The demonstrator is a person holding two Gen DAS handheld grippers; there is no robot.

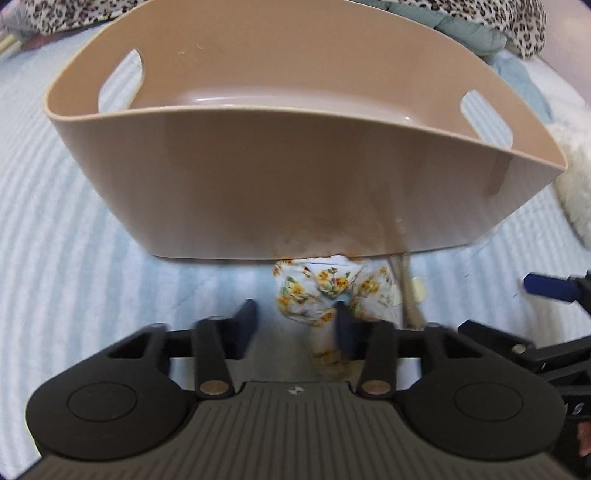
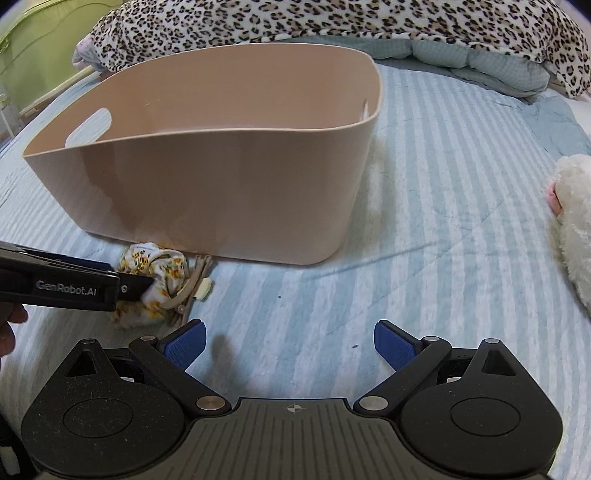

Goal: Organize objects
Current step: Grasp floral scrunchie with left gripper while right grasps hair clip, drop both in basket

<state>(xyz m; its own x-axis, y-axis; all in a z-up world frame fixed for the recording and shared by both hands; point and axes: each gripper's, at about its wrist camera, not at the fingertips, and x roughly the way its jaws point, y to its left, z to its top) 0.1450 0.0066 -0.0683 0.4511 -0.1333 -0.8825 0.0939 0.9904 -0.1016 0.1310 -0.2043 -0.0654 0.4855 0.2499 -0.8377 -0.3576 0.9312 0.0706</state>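
A beige plastic bin (image 1: 280,177) with handle cut-outs stands on the striped bed; it also shows in the right wrist view (image 2: 221,192). A floral scrunchie (image 1: 325,291) lies against the bin's near wall, with a beige hair clip (image 1: 406,291) beside it. My left gripper (image 1: 295,321) is open, its fingers either side of the scrunchie's near part. In the right wrist view the left gripper's finger (image 2: 133,288) reaches the scrunchie (image 2: 162,273) and clip (image 2: 188,288). My right gripper (image 2: 290,341) is open and empty, to the right of them.
A leopard-print blanket (image 2: 332,22) and a pale blue quilt (image 2: 480,59) lie beyond the bin. A white plush toy (image 2: 576,221) lies at the right edge. The striped bedcover (image 2: 424,240) stretches between bin and toy.
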